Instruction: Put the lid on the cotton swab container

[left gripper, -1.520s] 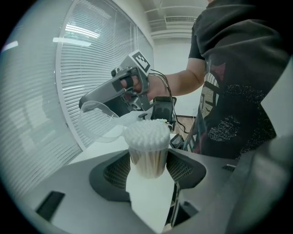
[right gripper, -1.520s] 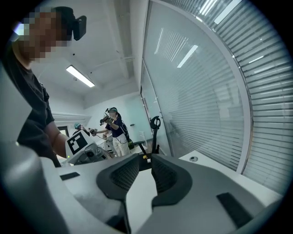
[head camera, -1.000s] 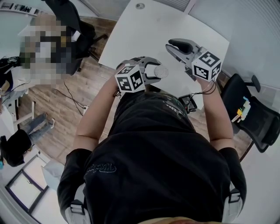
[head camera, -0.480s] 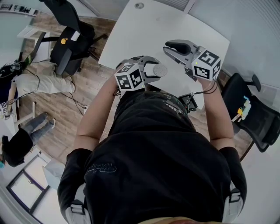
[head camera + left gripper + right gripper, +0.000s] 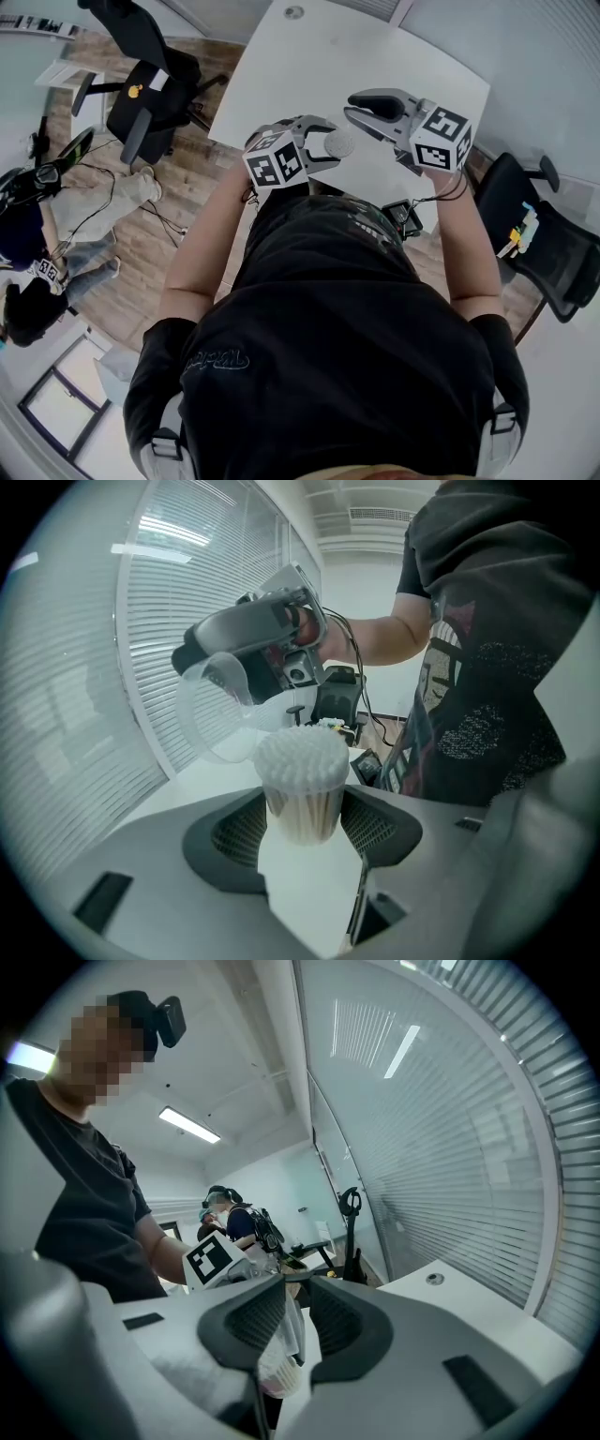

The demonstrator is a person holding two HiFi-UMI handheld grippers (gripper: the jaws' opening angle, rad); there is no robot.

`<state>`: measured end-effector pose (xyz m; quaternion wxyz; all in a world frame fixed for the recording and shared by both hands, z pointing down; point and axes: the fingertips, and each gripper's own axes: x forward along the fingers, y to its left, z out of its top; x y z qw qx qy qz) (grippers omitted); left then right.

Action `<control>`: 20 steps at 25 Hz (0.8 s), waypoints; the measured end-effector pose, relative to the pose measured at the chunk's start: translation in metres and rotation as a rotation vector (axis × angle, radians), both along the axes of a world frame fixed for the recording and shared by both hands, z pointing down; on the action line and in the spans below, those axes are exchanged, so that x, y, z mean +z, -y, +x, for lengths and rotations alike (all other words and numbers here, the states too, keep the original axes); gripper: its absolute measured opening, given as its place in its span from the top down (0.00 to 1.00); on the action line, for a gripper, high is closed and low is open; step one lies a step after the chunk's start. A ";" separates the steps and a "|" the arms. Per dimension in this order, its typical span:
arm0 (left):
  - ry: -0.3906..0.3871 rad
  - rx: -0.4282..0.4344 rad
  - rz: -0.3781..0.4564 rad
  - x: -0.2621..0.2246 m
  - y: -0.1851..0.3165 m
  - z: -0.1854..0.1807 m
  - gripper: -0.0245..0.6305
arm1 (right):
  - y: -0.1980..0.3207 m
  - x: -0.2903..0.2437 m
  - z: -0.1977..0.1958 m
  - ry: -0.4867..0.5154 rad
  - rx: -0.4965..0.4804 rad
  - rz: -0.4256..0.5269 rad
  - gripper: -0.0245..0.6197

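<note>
My left gripper (image 5: 323, 141) is shut on the cotton swab container (image 5: 339, 142), a clear tub packed with white-tipped swabs, held upright above the white table's (image 5: 309, 66) near edge. In the left gripper view the container (image 5: 302, 780) stands between the pads with its top uncovered. My right gripper (image 5: 361, 105) hovers just right of and beyond it, shut on the clear plastic lid (image 5: 217, 710). The lid hangs up and to the left of the swab tops, apart from the tub. In the right gripper view the lid (image 5: 286, 1330) shows as a thin clear piece pinched between the nearly closed jaws.
A black office chair (image 5: 141, 70) stands left of the table and another (image 5: 548, 248) to the right. A small black device with cables (image 5: 403, 217) sits by my waist. Other people (image 5: 37, 234) are on the wooden floor at left. Slatted blinds (image 5: 197, 602) line the window.
The container in my left gripper has edged slightly toward the lid, and my right gripper has tilted a little. The people at left have moved about.
</note>
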<state>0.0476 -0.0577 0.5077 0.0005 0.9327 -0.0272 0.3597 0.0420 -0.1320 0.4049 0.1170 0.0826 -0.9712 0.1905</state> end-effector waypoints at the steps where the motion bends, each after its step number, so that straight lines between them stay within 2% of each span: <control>1: 0.001 -0.003 -0.001 0.001 0.001 0.000 0.57 | -0.001 0.000 0.000 0.002 -0.006 -0.006 0.82; 7: 0.012 -0.016 -0.001 0.002 0.006 -0.001 0.57 | -0.009 0.000 0.003 0.011 -0.035 -0.035 0.82; 20: -0.017 -0.068 0.014 -0.004 0.021 -0.005 0.57 | -0.013 -0.006 -0.005 0.011 -0.075 -0.037 0.83</control>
